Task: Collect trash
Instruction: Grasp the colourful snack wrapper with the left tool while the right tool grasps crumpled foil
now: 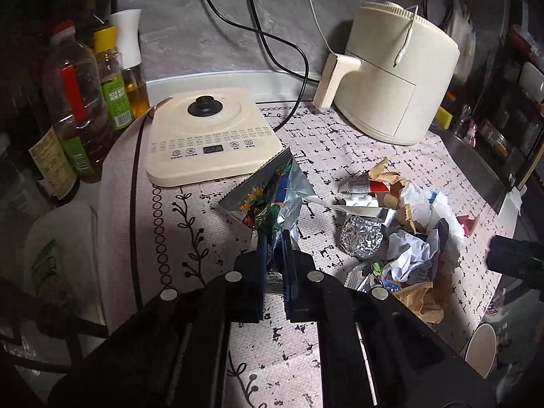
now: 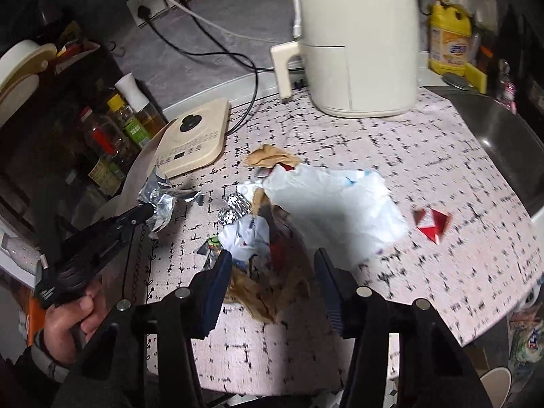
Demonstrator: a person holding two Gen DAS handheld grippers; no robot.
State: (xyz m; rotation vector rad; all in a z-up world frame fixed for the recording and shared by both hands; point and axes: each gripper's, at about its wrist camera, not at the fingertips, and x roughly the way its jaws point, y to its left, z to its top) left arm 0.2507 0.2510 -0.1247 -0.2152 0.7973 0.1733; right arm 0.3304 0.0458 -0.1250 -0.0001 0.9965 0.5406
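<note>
Left gripper (image 1: 273, 238): clamping a foil snack wrapper (image 1: 268, 193), lifting it off the mat beside the induction cooker (image 1: 210, 142).
Right gripper (image 2: 272, 265): jaws standing apart, hovering over the trash pile (image 2: 278, 224), gripping nothing.
Trash pile: sitting mid-mat, with white plastic bag (image 2: 333, 200), brown paper and foil ball.
Red scrap (image 2: 431, 222): lying apart to the right.
Patterned mat (image 2: 442, 156): offering bare room toward the sink edge (image 2: 489, 136) and air fryer (image 2: 357, 44).
</note>
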